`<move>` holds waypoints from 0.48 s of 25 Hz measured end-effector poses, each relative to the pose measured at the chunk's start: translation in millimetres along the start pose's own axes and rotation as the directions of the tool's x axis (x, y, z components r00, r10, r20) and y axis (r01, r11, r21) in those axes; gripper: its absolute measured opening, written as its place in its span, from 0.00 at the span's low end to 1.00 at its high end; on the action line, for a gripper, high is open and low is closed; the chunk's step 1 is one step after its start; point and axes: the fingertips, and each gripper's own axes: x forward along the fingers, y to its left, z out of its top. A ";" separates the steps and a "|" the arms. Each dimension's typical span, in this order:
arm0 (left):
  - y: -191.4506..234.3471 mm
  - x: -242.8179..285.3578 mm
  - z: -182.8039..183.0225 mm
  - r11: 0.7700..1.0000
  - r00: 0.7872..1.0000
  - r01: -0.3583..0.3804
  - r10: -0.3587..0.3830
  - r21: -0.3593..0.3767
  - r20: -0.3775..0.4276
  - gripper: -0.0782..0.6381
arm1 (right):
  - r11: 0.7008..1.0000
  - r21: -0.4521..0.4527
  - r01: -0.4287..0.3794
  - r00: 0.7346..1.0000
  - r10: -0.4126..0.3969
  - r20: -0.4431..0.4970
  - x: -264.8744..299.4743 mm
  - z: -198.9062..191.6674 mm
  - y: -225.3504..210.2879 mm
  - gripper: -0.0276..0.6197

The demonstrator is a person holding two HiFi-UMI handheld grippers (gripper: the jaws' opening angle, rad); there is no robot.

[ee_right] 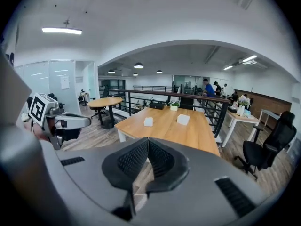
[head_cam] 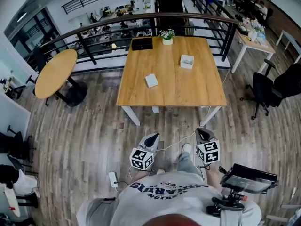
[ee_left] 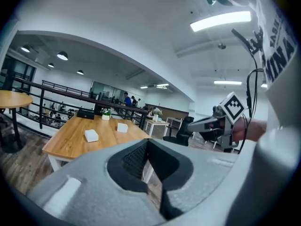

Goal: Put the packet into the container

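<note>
Nothing of the task is done yet, as far as these views show. The packet (head_cam: 151, 80), a small white block, lies flat on the bare wooden surface (head_cam: 178, 91), well apart from the container (head_cam: 186, 61) and nearer to the person than the container is. The container, a small white box that seems open at the top, stands on the same surface and looks empty, though its inside is too small to read for sure. Beyond the container, at the far edge, stand a potted plant (head_cam: 167, 36) and a flat black box (head_cam: 141, 44); neither touches it.

The person stands on the wooden floor, well back from the container, so neither gripper is within reach of it or of the packet. The left gripper (head_cam: 153, 136) is clenched with nothing between its jaws: its own view shows the dark pads meeting at the tip (ee_left: 146, 141), with the packet (ee_left: 91, 135) and container (ee_left: 122, 127) far off past them. The right gripper (head_cam: 202, 132) is likewise closed and empty, pads pressed tip to tip (ee_right: 148, 140), and both objects sit distant in its view too.

The whole job is ahead, by my reading: step up to the surface, open one gripper, take hold of the packet, carry it across to the container, and let it go inside.
</note>
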 end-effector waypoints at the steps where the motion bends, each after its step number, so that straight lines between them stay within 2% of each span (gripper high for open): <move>1: -1.1 10.5 13.8 1.000 1.000 0.010 -0.010 0.002 0.022 0.11 | 1.000 0.006 0.014 1.000 -0.014 0.027 4.0 9.6 -14.8 0.06; 4: -7.0 41.9 48.1 0.998 0.997 0.041 -0.043 0.039 0.069 0.11 | 0.999 0.017 0.041 0.996 -0.042 0.080 19.2 29.4 -54.8 0.06; 7: -4.9 73.0 64.9 0.997 0.997 0.040 -0.044 0.064 0.068 0.11 | 0.999 0.034 0.040 0.994 -0.043 0.100 34.4 40.0 -84.1 0.06; 12: -8.4 133.6 84.6 0.998 0.997 0.039 -0.042 0.047 0.068 0.11 | 0.999 -0.013 0.046 0.997 -0.045 0.070 58.1 39.3 -131.4 0.06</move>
